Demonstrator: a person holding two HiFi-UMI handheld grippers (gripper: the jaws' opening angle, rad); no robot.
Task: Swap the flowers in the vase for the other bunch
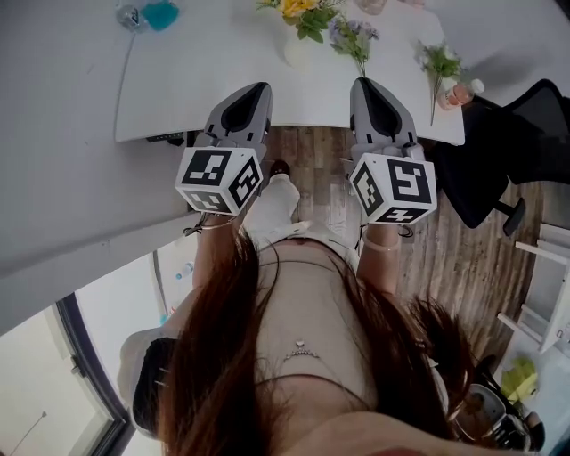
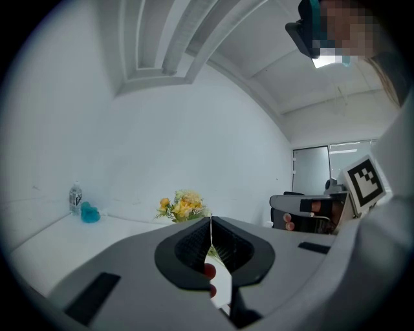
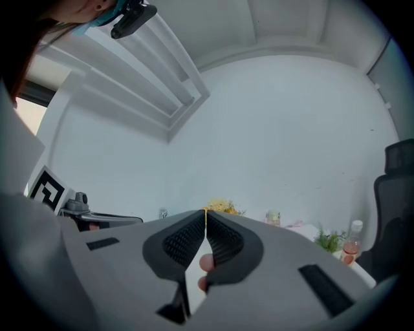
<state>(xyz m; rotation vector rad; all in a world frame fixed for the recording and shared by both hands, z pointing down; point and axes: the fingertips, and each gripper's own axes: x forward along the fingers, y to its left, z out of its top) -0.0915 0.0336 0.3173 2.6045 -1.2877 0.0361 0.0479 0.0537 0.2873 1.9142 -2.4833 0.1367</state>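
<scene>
The job has hardly begun: both the left claw (image 1: pixel 257 88) and the right claw (image 1: pixel 363 83) are shut tight and hold nothing. They hang at the near edge of the white counter (image 1: pixel 178 71). The white vase (image 1: pixel 298 50) with the yellow flowers (image 1: pixel 299 8) stands ahead of the claws, between them. The flowers stand straight up, heads on top. A purple bunch (image 1: pixel 354 34) sits just ahead of the right claw, and its stem seems to point back at that claw. Next, I think a claw must open, grab the yellow stems above the vase and lift them up.
</scene>
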